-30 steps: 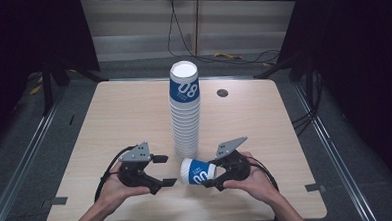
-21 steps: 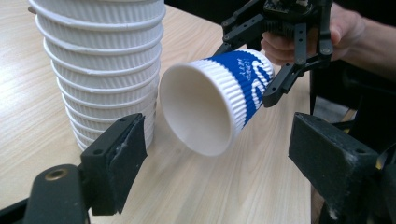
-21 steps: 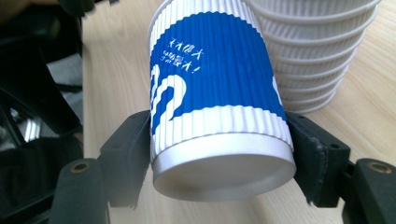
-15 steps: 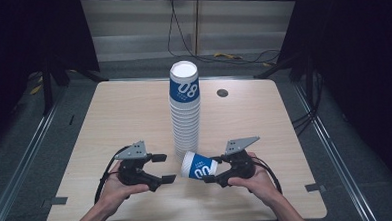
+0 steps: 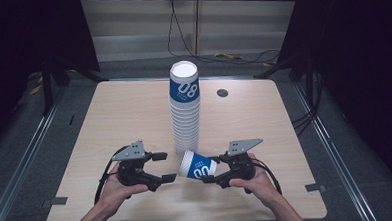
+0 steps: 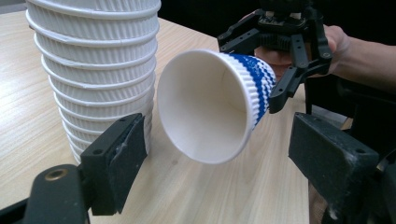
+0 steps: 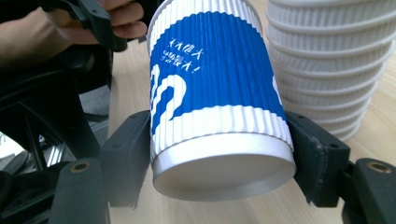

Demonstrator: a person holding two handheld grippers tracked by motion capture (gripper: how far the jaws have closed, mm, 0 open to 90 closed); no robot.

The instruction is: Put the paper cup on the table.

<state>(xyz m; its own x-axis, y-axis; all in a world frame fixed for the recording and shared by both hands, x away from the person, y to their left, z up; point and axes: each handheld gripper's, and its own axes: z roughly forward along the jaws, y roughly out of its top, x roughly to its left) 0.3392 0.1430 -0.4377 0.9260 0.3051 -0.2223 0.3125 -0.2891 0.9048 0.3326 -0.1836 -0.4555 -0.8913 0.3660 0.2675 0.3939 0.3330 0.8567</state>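
Sideways, cup [image 5: 198, 165] (mouth toward left gripper [image 5: 161, 167]) lies horizontal

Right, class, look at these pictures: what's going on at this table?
A person works two handheld grippers at a wooden table. The right gripper clamps a single blue-and-white paper cup near its base, held on its side with the mouth toward the left gripper, whose jaws stand open and hold nothing. A tall stack of cups stands just behind.

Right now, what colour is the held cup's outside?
Blue ribbed band with white lettering, white near the base; the cup shows best in the right gripper view, between the right gripper's jaws.
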